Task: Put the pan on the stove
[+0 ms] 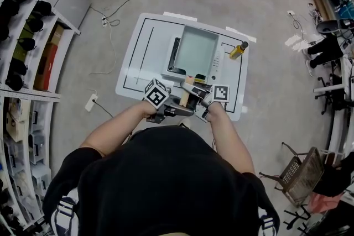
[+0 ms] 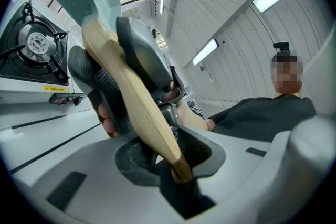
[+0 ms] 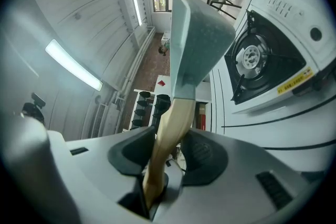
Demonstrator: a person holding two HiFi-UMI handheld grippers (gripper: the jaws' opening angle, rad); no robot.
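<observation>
We hold the pan (image 1: 195, 50), a square grey-green one, out over the stove (image 1: 217, 65). Seen from the head view it covers most of the stove top. In both gripper views the burner (image 3: 252, 59) lies bare beside the pan, so the pan hangs clear of it rather than sitting on it.

The pan's wooden handle (image 1: 185, 94) runs back toward us, and both tools grip it. Our left gripper (image 2: 165, 152) is clamped on the handle's near end, its pads pressed against the wood from either side. Our right gripper (image 3: 168, 157) bites the handle as well, a little closer to the pan, with the wood wedged deep between its jaws. The two grippers meet from opposite sides and sit just beside each other.

The stove stands on a white table (image 1: 138, 63) marked with black lines. A yellow bottle (image 1: 239, 50) stands on the table just right of the stove. Shelves (image 1: 27, 63) line the left wall, and a power strip (image 1: 91, 101) lies on the floor between them and the table.
</observation>
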